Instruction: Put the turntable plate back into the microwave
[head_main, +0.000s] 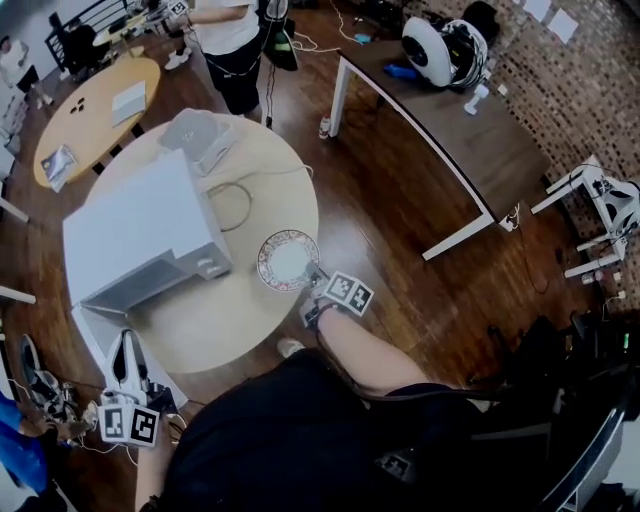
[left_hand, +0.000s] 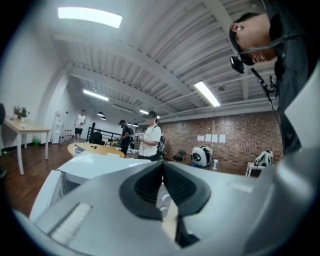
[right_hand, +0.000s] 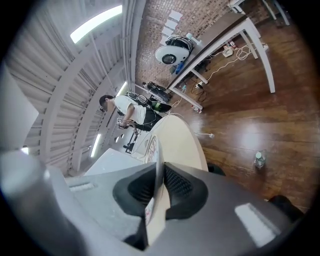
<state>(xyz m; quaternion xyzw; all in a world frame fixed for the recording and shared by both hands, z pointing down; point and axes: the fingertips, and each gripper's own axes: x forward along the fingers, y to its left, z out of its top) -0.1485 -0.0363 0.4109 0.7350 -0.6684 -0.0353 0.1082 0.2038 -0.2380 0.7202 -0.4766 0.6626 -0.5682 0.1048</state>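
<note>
One round plate (head_main: 288, 260), white in the centre with a patterned rim, is over the one round pale wooden table (head_main: 235, 320), near the one white box-shaped microwave (head_main: 140, 235). The right gripper (right_hand: 160, 167) clamps the plate's thin edge. The left gripper (left_hand: 161, 167) has its ribbed black pads pressed together, empty.

Right gripper (right_hand: 159, 175), jaws tight on the turntable plate (right_hand: 151, 147), over the round table (right_hand: 181, 146).

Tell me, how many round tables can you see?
2. The near round table bears the microwave; the far round table stands beyond it, at the head view's upper left. Others may be out of view.
</note>
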